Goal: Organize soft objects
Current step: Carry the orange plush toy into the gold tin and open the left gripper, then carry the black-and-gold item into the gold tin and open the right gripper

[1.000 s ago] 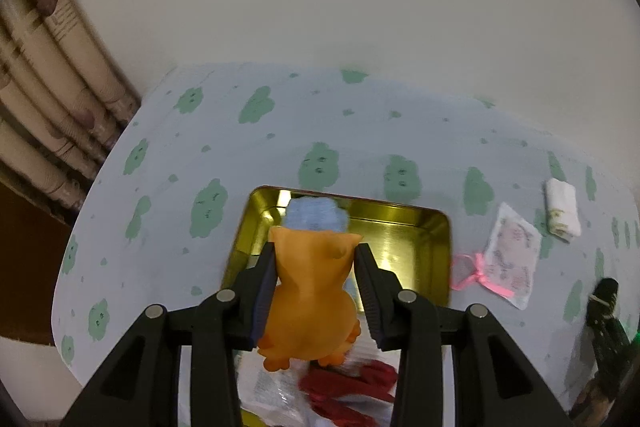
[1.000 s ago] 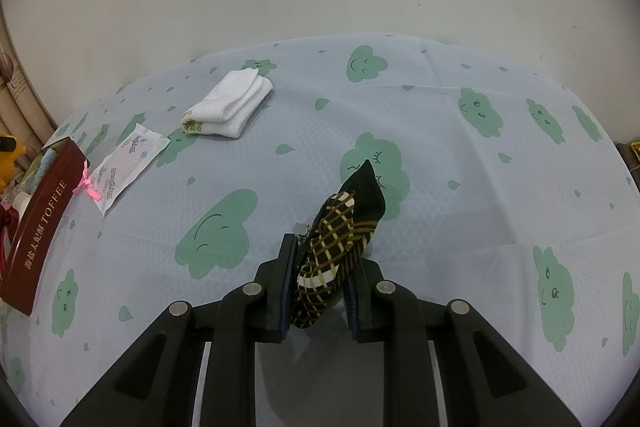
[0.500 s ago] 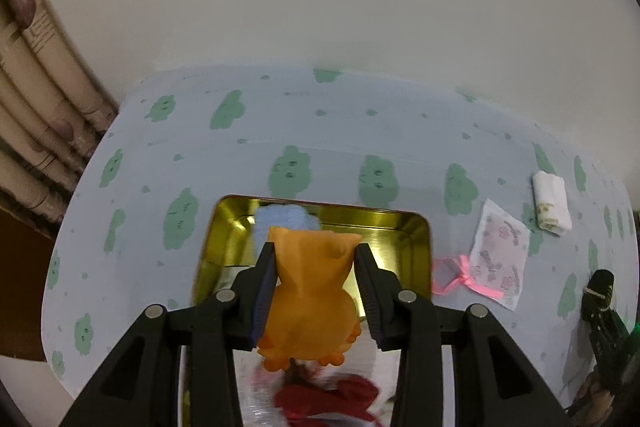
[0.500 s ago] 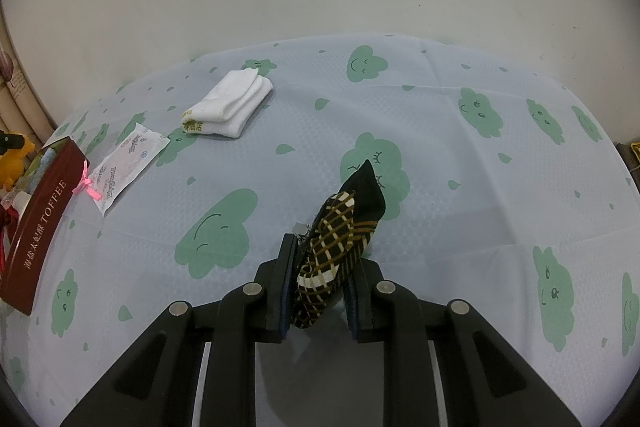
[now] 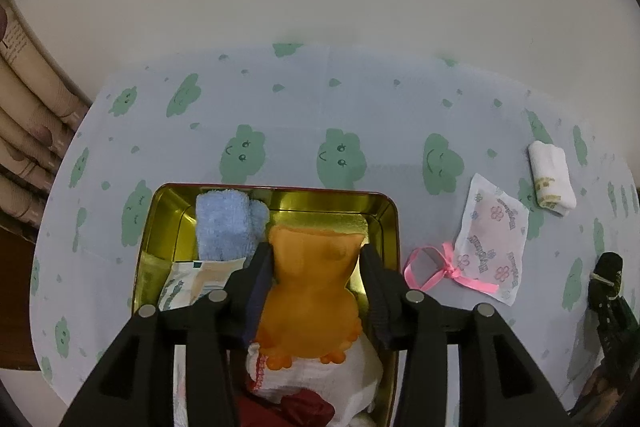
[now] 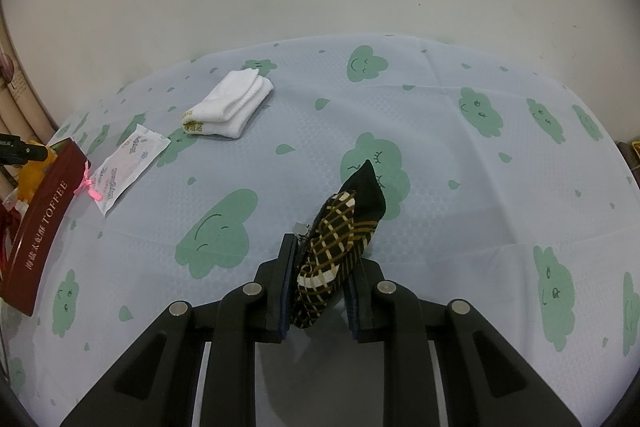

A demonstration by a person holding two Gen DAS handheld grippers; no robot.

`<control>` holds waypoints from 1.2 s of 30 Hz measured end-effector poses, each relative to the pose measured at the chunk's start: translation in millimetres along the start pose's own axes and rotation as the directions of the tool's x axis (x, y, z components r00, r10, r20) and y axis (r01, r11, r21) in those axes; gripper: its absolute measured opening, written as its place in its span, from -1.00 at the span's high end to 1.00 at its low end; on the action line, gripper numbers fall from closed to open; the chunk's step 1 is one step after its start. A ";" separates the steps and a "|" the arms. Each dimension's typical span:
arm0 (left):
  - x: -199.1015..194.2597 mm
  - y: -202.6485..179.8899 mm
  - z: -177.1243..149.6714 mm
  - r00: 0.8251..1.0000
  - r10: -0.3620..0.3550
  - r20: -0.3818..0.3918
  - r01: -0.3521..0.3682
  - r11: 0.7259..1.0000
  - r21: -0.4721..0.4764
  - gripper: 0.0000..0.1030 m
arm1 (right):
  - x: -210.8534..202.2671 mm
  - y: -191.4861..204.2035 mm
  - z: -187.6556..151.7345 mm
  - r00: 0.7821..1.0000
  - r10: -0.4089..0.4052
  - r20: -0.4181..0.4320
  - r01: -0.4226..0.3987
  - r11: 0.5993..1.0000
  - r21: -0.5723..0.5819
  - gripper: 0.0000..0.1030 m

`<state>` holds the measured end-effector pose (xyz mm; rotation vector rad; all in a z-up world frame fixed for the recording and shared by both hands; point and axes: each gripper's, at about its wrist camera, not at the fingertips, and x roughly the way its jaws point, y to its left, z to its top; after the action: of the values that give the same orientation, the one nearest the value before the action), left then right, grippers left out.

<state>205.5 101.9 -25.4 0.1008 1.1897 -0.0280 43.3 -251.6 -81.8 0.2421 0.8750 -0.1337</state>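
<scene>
- Over the gold tin (image 5: 384,227), the left gripper (image 5: 316,279) holds an orange plush toy (image 5: 312,291); both pads press its sides, the jaws set as wide as the toy's body, and its little feet point toward the camera.
- Inside the tin, a folded light blue towel (image 5: 224,227) lies at the far left, just beside the toy's head.
- Nearer on the left side of the tin lies a printed packet (image 5: 192,283), partly hidden by the left finger.
- Below the toy, at the near end of the tin, sit a white cloth with red trim (image 5: 320,383) and a dark red fabric piece (image 5: 308,407).
- Right of the tin, on the cloud-print tablecloth (image 5: 280,107), a flat sachet (image 5: 496,239) lies with a pink ribbon (image 5: 432,267) tied at its near corner; the ribbon loop reaches almost to the tin's wall.
- Farther right, well apart from the tin, a rolled white sock pair (image 5: 552,179) rests on the cloth.
- On the right side of the table, the right gripper (image 6: 320,279) is clamped on a black sock with a tan and white check (image 6: 340,239); the jaws stand narrow, and the sock's dark pointed end sticks up and away past the fingertips.
- From the right wrist view, the tin's red outer wall reads "TOFFEE" at the far left edge, with the orange toy just visible over it.
- Striped curtain folds (image 5: 24,131) hang at the far left past the table edge.
</scene>
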 end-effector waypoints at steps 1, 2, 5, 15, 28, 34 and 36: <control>-0.5 -0.8 0.0 1.000 -0.002 0.004 0.002 1.000 0.011 0.06 | 0.2 0.6 -0.1 1.000 0.000 0.000 0.000 1.000 0.000 0.61; -1.2 0.1 0.3 1.000 -0.002 0.006 0.002 1.000 0.016 -0.07 | 0.3 1.3 -0.2 1.000 -0.002 0.000 0.002 1.000 -0.001 0.61; -4.4 1.9 0.2 1.000 -0.008 0.011 0.008 1.000 0.014 -0.10 | -0.1 0.1 -0.3 1.000 -0.001 0.000 0.001 1.000 0.000 0.61; -47.2 12.7 -17.5 0.993 0.030 0.110 -0.031 0.999 0.010 -0.10 | 0.4 0.4 -0.4 1.000 -0.005 0.001 0.005 1.000 -0.006 0.61; -79.4 94.4 -87.7 0.972 0.152 0.181 -0.128 0.982 -0.138 -0.10 | -3.1 1.0 -0.8 0.999 -0.020 0.025 0.021 1.000 -0.021 0.63; -78.6 136.7 -110.4 0.960 0.212 0.183 -0.169 0.960 -0.225 -0.10 | -6.2 9.1 -2.2 0.999 -0.043 0.015 0.044 0.998 -0.039 0.65; -75.2 147.0 -114.6 0.963 0.204 0.175 -0.156 0.954 -0.255 -0.10 | -8.9 13.6 -1.3 0.999 -0.039 0.013 0.040 0.998 -0.038 0.65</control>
<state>82.5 256.4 11.5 -0.0056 0.9714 0.2614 39.7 -238.0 -73.6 0.1878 0.8696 -0.1548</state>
